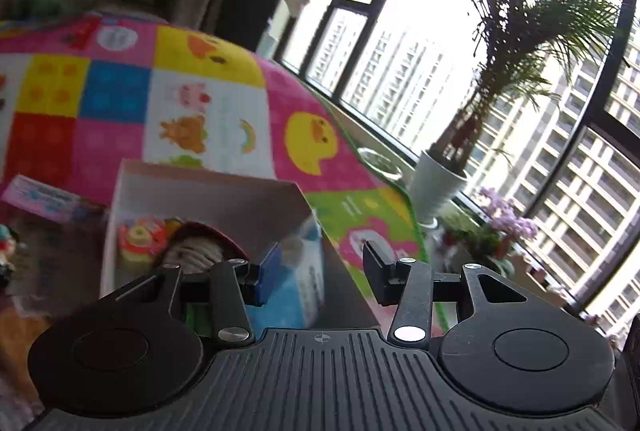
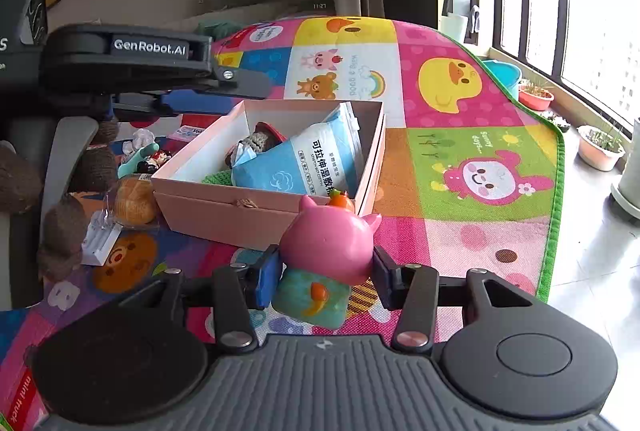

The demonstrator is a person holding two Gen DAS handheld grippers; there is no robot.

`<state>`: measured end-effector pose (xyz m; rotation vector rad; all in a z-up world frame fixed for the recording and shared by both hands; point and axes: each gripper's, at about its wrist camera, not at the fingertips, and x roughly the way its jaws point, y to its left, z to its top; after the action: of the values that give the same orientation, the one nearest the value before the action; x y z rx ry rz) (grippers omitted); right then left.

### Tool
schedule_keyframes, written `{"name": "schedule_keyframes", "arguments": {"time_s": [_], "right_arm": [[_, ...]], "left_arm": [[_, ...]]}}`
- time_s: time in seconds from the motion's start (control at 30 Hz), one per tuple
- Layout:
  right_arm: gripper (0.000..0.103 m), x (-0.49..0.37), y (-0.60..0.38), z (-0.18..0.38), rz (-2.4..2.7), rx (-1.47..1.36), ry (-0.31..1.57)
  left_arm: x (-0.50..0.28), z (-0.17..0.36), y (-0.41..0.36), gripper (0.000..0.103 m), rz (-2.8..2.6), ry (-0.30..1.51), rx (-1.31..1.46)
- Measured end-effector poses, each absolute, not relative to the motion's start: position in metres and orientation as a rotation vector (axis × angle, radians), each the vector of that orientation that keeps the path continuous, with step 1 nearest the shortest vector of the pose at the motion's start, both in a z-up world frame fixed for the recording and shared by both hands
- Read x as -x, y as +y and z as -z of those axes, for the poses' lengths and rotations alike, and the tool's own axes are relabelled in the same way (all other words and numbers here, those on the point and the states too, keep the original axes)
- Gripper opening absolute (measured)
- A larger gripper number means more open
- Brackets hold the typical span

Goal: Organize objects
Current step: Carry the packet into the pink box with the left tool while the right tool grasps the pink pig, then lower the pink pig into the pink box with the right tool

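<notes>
Right claw (image 2: 326,277) clamped on pink pig toy (image 2: 328,243), box (image 2: 240,207) at 11 o'clock. Left claw (image 1: 320,271) spread apart, holding nothing, above box (image 1: 208,187).

Colourful play mat (image 2: 472,167), potted palm (image 1: 440,183) beside window (image 1: 580,151)

The box (image 2: 256,215) sits on the play mat (image 2: 460,167). In it, a wipes pack (image 2: 296,159) leans on the right wall with a knitted hat (image 2: 262,141) behind. Small toys (image 2: 148,159) lie left of it. Plant pots (image 2: 600,147) line the mat's right edge.
</notes>
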<state>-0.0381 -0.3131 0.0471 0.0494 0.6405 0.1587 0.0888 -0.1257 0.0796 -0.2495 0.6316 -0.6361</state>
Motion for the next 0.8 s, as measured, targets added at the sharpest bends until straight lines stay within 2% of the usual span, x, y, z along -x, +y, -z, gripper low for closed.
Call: {"name": "schedule_keyframes", "arguments": {"time_s": [0.2, 0.37, 0.53, 0.7, 0.77, 0.8], "right_arm": [[0.047, 0.047, -0.313, -0.054, -0.130, -0.008, 0.622], [0.047, 0.044, -0.314, -0.063, -0.132, -0.006, 0.625], [0.047, 0.019, -0.316, -0.096, -0.183, -0.059, 0.604], [0.047, -0.051, -0.297, -0.132, -0.205, -0.051, 0.563], [0.054, -0.091, -0.283, -0.133, -0.187, -0.020, 0.597], [0.072, -0.110, -0.277, -0.130, -0.158, -0.004, 0.628]], "left_arm": [[-0.140, -0.033, -0.153, 0.047, 0.550, 0.755, 0.248], [-0.167, -0.020, -0.132, 0.046, 0.536, 0.907, 0.376], [-0.107, -0.060, -0.093, 0.044, 0.639, 0.752, 0.374], [-0.028, -0.076, -0.047, 0.044, 0.606, 0.570, 0.215], [-0.011, -0.070, -0.025, 0.044, 0.551, 0.543, 0.185], [-0.007, -0.066, -0.010, 0.044, 0.513, 0.535, 0.192]]}}
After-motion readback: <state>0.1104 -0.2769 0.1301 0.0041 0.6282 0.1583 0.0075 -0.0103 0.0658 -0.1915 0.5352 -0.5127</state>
